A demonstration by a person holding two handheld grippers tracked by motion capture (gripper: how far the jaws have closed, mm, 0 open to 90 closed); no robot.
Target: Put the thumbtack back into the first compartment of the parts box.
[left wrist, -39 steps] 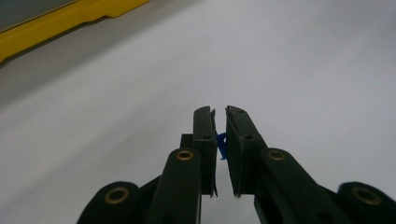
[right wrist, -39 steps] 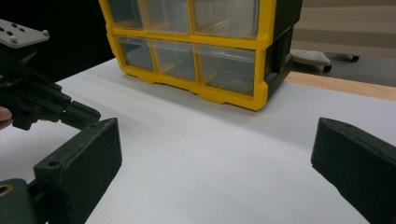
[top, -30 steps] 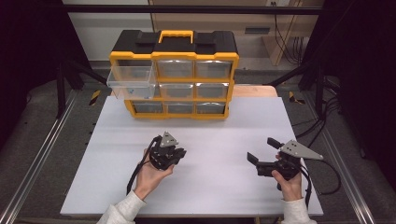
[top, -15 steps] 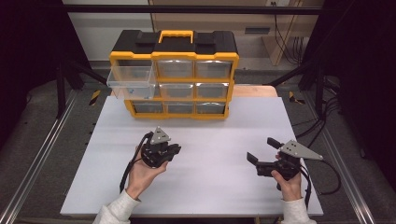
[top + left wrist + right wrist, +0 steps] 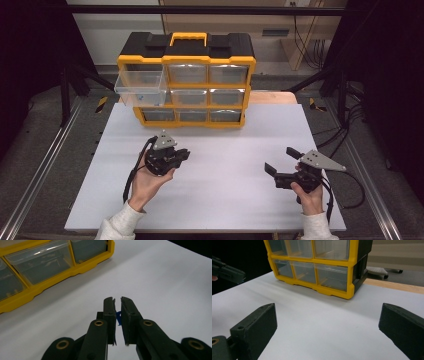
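Raised since before, the left tongs (image 5: pixel 118 305) are being kept clamped on a small blue piece (image 5: pixel 118 317); the right tongs (image 5: pixel 327 327) are being held wide open above the tabletop (image 5: pixel 225 200).

High view, overhead from the person's side, facing forward and down on tabletop (image 5: pixel 215 150), left claw view low, close, right claw view low, all sharing yellow drawer cabinet (image 5: pixel 187 80).
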